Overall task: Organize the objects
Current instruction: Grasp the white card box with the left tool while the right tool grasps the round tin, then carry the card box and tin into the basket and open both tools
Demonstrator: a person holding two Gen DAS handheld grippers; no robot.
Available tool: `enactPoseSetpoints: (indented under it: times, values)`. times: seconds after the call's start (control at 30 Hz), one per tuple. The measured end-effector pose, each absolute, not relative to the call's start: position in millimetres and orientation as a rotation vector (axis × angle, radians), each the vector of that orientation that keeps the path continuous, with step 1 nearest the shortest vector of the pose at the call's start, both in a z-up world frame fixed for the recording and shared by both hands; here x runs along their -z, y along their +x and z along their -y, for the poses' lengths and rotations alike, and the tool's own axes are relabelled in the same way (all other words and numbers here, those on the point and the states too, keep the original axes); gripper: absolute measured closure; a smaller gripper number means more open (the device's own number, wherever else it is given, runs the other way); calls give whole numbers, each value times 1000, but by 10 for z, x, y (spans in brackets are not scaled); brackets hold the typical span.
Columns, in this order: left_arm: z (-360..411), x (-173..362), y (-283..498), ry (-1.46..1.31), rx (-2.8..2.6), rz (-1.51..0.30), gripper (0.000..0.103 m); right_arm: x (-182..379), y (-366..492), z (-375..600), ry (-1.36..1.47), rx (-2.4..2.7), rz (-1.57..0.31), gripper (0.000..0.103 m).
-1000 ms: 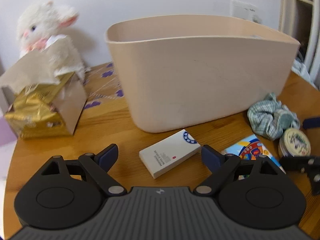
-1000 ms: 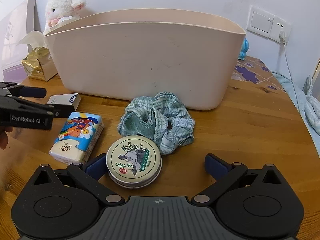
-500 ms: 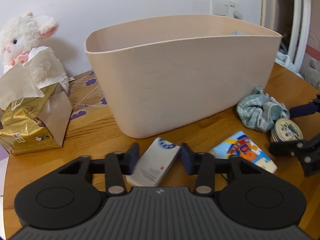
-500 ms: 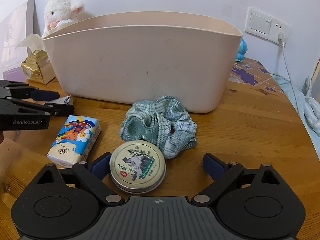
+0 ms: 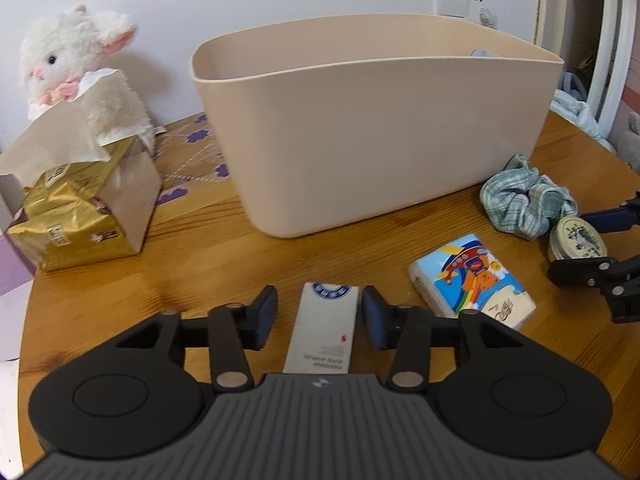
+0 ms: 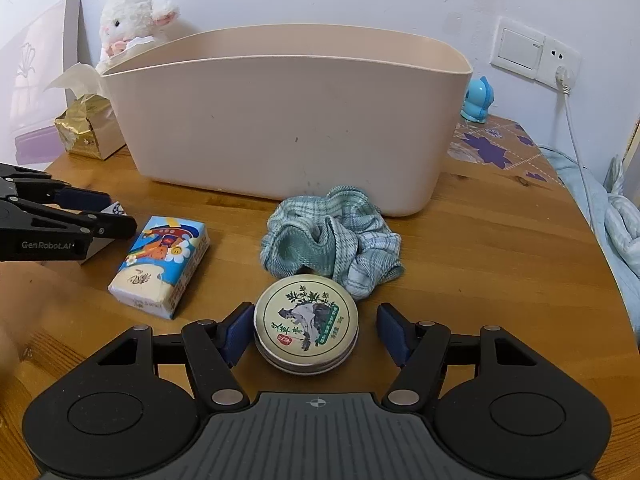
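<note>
A large beige tub (image 5: 380, 120) stands on the round wooden table (image 5: 200, 248). My left gripper (image 5: 320, 314) has its jaws around a small white box (image 5: 326, 328); the right pad touches it, the left pad stands a little off. A colourful tissue pack (image 5: 472, 280) lies to its right. My right gripper (image 6: 316, 330) is open around a round tin (image 6: 306, 322), the left pad touching it. A green checked scrunchie (image 6: 332, 240) lies just beyond the tin, before the tub (image 6: 288, 120). The left gripper also shows in the right wrist view (image 6: 116, 216).
A gold tissue box (image 5: 80, 208) and a white plush toy (image 5: 80, 68) stand at the left. A blue figurine (image 6: 478, 100) and a patterned mat (image 6: 496, 144) are behind the tub on the right. Bedding (image 6: 620, 220) lies off the table's right edge.
My left gripper closed in around the white box, which turned lengthwise between the jaws. My right gripper narrowed and moved forward so the tin sits between its jaws.
</note>
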State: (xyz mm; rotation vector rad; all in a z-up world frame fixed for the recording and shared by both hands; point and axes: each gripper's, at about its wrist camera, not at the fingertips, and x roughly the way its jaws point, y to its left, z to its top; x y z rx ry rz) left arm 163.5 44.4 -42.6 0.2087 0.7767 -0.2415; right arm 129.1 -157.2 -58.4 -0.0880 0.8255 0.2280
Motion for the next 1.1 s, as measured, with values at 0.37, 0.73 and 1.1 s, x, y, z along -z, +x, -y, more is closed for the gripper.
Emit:
enactPoseSetpoints:
  times: [0.37, 0.73, 1.1]
  values:
    - [-556, 421, 1579, 100, 247, -832, 57, 581, 1251, 1610, -84, -234, -826, 51]
    - [-601, 334, 1367, 70, 192, -772, 71, 392, 1036, 1634, -114, -287, -779, 51]
    - [-628, -168, 1231, 48, 216, -661, 71, -7, 1034, 1794, -73, -295, -676, 51]
